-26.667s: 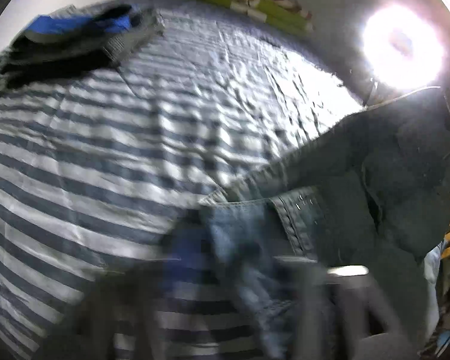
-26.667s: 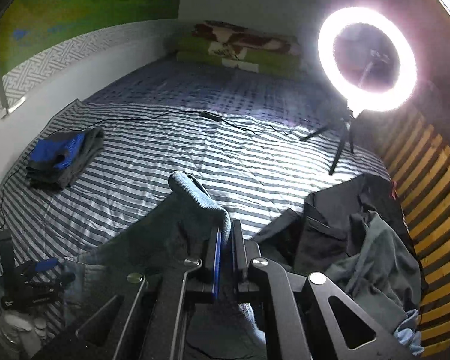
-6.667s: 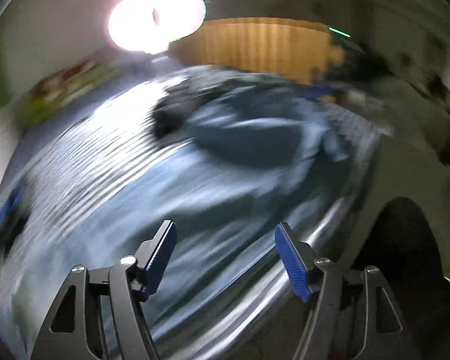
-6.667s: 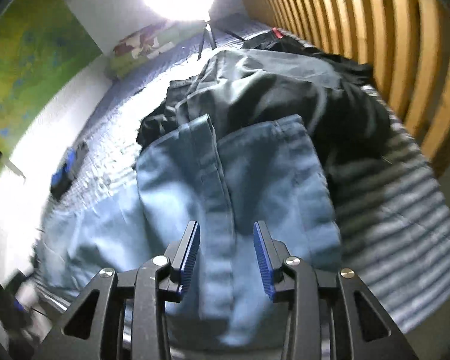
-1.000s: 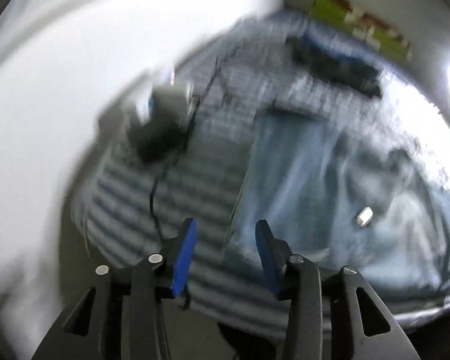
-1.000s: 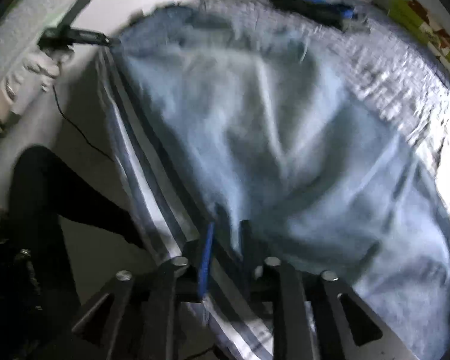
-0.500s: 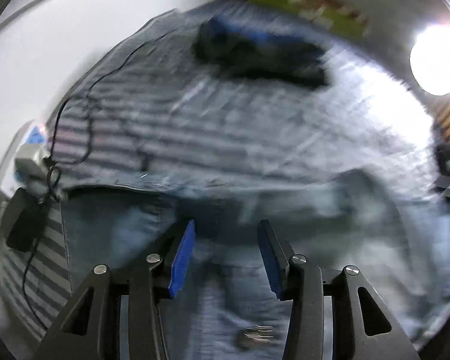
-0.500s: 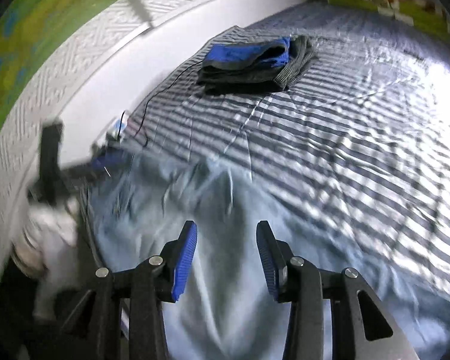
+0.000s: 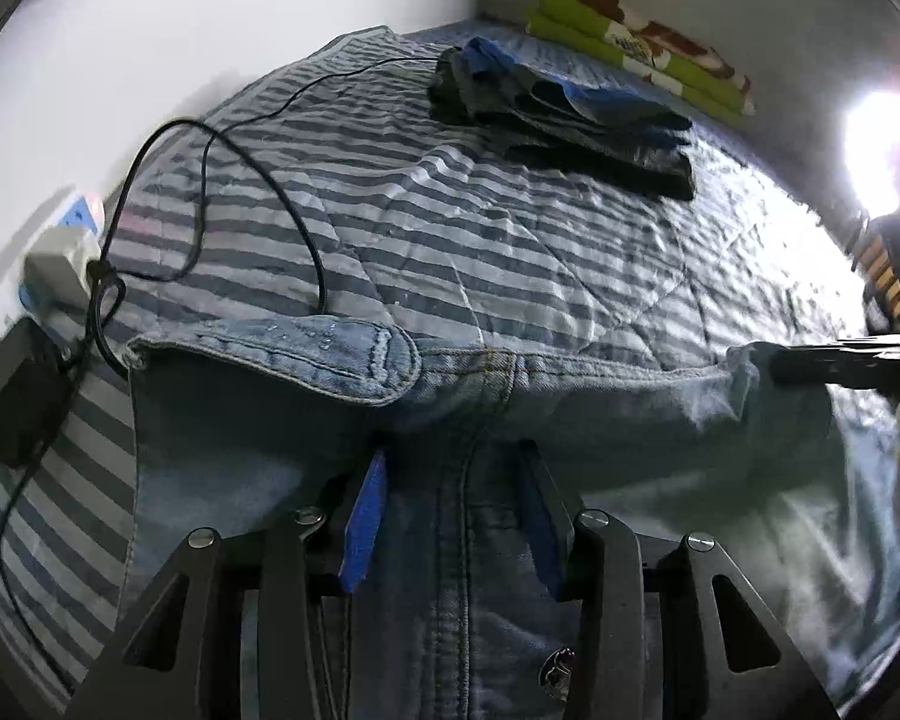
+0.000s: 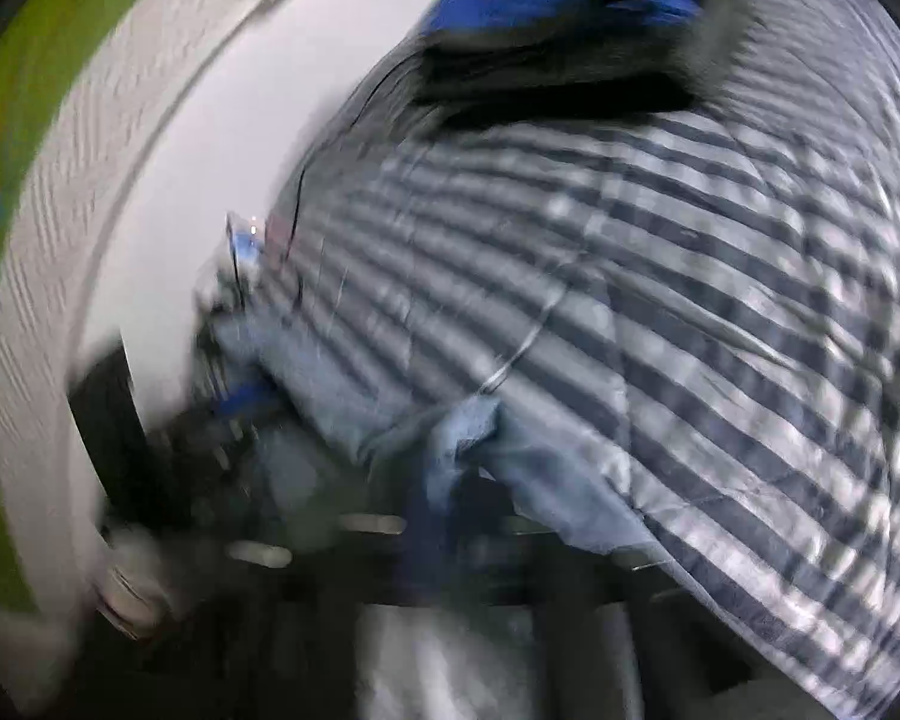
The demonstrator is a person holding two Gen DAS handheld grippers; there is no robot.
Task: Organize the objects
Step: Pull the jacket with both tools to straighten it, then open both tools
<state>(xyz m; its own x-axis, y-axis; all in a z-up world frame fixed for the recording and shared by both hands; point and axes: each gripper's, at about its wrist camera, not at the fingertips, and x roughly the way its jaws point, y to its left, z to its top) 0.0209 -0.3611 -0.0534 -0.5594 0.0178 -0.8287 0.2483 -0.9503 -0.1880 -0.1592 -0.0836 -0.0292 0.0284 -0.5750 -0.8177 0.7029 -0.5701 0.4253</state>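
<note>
Light blue jeans (image 9: 258,420) lie spread across the near edge of the striped bed. My left gripper (image 9: 453,483) hovers open over the jeans' centre seam, its blue pads on either side of it. My right gripper (image 10: 444,504) is blurred; its fingers look closed on a fold of the jeans (image 10: 462,426). The right gripper also shows in the left wrist view (image 9: 840,360), pinching the jeans' edge (image 9: 744,372) at the right. A folded stack of dark and blue clothes (image 9: 558,114) lies further back on the bed and also shows in the right wrist view (image 10: 558,54).
The bed has a grey-and-white striped quilt (image 9: 480,228). A black cable (image 9: 258,162), a power strip (image 9: 60,258) and a black adapter (image 9: 21,414) sit at the bed's left edge by the white wall. Green pillows (image 9: 636,54) lie at the head. A ring light (image 9: 882,156) glares at right.
Both grippers have dropped down onto the jeans. The right gripper, open half a second ago, now pinches the jeans' edge. The left gripper stays open and has settled over the seam.
</note>
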